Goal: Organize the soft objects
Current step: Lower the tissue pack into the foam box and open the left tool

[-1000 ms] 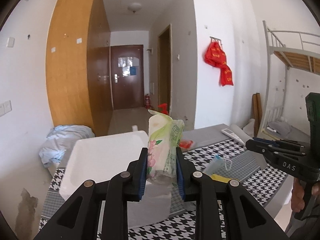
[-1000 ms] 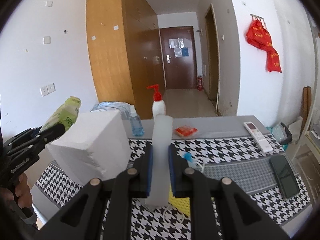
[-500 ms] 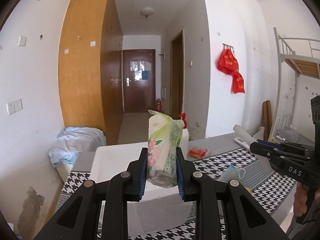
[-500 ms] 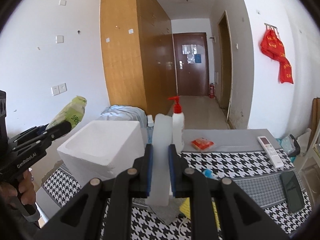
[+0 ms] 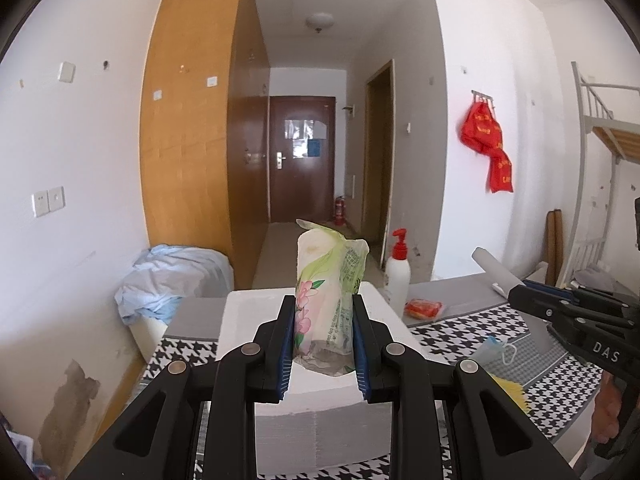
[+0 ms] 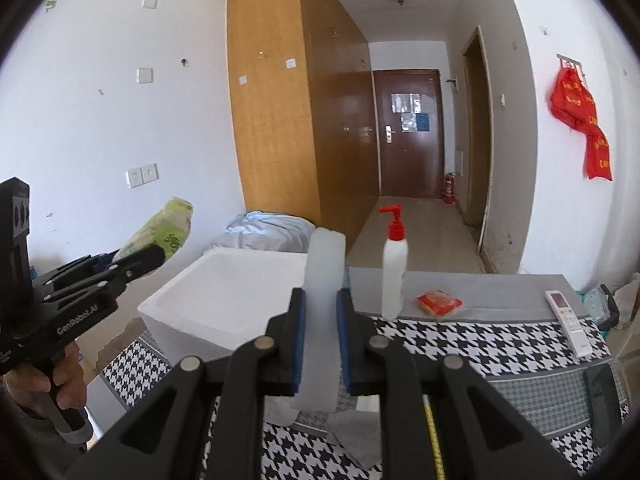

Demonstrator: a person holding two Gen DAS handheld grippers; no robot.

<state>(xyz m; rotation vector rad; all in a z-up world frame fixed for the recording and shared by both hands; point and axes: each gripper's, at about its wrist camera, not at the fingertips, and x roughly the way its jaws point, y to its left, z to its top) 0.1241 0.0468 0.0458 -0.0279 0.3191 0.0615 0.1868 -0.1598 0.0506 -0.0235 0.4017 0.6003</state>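
My left gripper (image 5: 323, 340) is shut on a green floral tissue pack (image 5: 326, 300) and holds it upright above the open white foam box (image 5: 248, 312). In the right wrist view the same pack (image 6: 160, 232) sticks out of the left gripper (image 6: 136, 258), to the left of the box (image 6: 224, 300). My right gripper (image 6: 321, 340) is shut on a white foam strip (image 6: 322, 320) and holds it upright above the table, beside the box's right wall. The strip's tip (image 5: 494, 268) shows at the right of the left wrist view.
On the houndstooth table cloth (image 6: 480, 344) stand a white pump bottle with a red top (image 6: 394, 272), a red packet (image 6: 438, 303), a remote (image 6: 568, 322) and a dark phone (image 6: 604, 396). A face mask (image 5: 496, 354) and a yellow item (image 5: 510, 394) lie in front.
Both grippers have risen with their loads still held. The foam box now sits lower and nearer in both views, and the left gripper has shifted over it.
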